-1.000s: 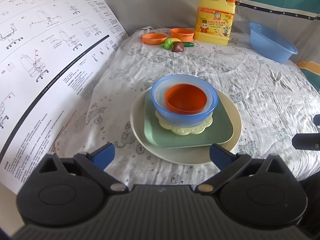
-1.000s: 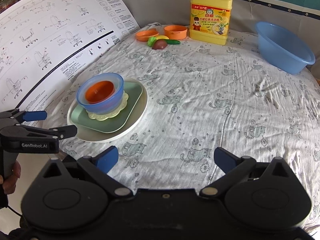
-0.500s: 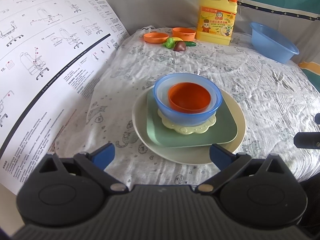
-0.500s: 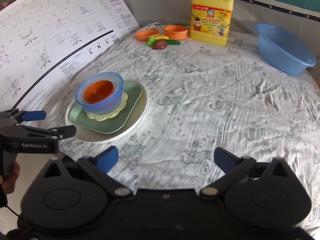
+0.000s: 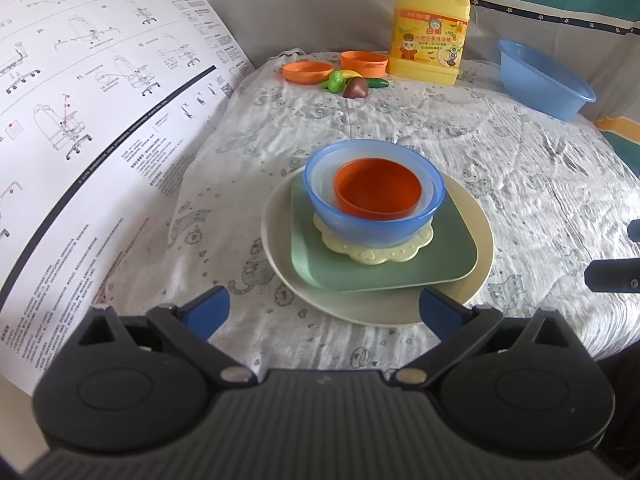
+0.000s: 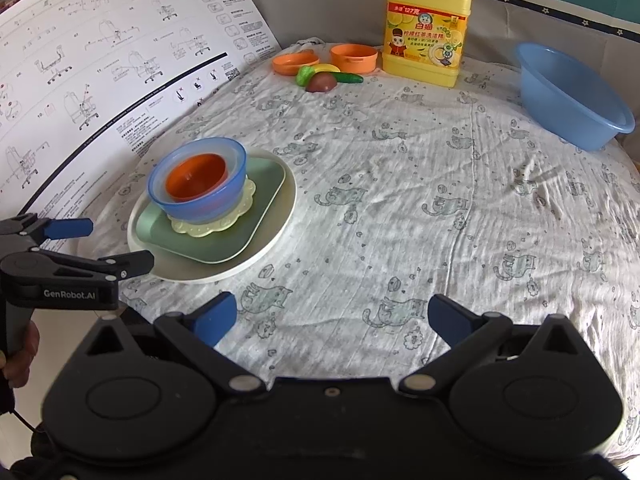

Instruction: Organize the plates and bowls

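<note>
Now, stack: my sorted pile sits on the near left of the worktop, largest at the bottom so it stays steady.
Cream plate: round and widest, so it carries everything else.
Green plate: squarish, lying flat inside the cream plate's rim.
Yellow mat: scalloped, resting on the green plate under the bowls.
Blue bowl: upright on the mat; a paler bowl seems nested in it, though I cannot tell for sure.
Orange bowl: smallest, so it sits innermost.
Left tongs: apart and holding nothing, hovering just near of the stack, with the cream plate's near rim between the tips.
Right tongs: apart too, empty, over bare cloth to the right of the stack.
Far orange dish and far orange bowl: well apart from the stack, at the far edge beside toy vegetables.
Detergent jug: upright, just right of the far orange bowl.
Blue basin: tilted at the far right.
My read: the nested stack looks finished; I judge the far orange pair the only dishes left to add.
</note>
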A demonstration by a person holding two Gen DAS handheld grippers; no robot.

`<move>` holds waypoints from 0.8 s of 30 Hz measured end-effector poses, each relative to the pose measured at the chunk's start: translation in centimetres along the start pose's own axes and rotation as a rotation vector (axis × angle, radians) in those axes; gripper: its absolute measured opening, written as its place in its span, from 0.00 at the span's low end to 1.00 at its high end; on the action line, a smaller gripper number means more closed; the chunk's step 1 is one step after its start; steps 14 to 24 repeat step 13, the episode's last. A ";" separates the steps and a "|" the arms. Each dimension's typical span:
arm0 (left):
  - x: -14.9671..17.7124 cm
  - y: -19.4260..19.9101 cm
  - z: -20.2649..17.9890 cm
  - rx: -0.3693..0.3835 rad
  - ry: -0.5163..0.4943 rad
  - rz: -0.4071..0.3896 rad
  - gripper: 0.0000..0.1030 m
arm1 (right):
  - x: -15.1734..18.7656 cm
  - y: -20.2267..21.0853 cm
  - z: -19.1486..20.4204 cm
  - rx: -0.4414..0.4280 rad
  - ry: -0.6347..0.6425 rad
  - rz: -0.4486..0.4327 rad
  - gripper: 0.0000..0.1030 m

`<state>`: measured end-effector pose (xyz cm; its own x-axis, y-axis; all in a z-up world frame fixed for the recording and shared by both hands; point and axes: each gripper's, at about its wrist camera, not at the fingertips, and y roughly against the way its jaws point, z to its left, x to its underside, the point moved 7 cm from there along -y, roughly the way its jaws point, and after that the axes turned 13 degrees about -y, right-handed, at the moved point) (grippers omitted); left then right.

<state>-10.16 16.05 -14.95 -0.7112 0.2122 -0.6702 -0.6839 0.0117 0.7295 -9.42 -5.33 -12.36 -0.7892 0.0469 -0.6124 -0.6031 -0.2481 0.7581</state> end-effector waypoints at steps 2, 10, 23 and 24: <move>0.0 -0.1 -0.1 0.015 0.000 0.001 1.00 | 0.0 -0.1 0.1 0.000 0.004 0.002 1.00; 0.0 -0.1 0.0 0.017 -0.006 0.001 1.00 | 0.1 -0.3 0.2 0.002 0.022 0.004 1.00; -0.1 0.2 -0.1 0.026 -0.010 -0.003 1.00 | 0.1 -0.2 0.2 0.003 0.026 0.001 1.00; -0.1 0.2 -0.1 0.026 -0.010 -0.003 1.00 | 0.1 -0.2 0.2 0.003 0.026 0.001 1.00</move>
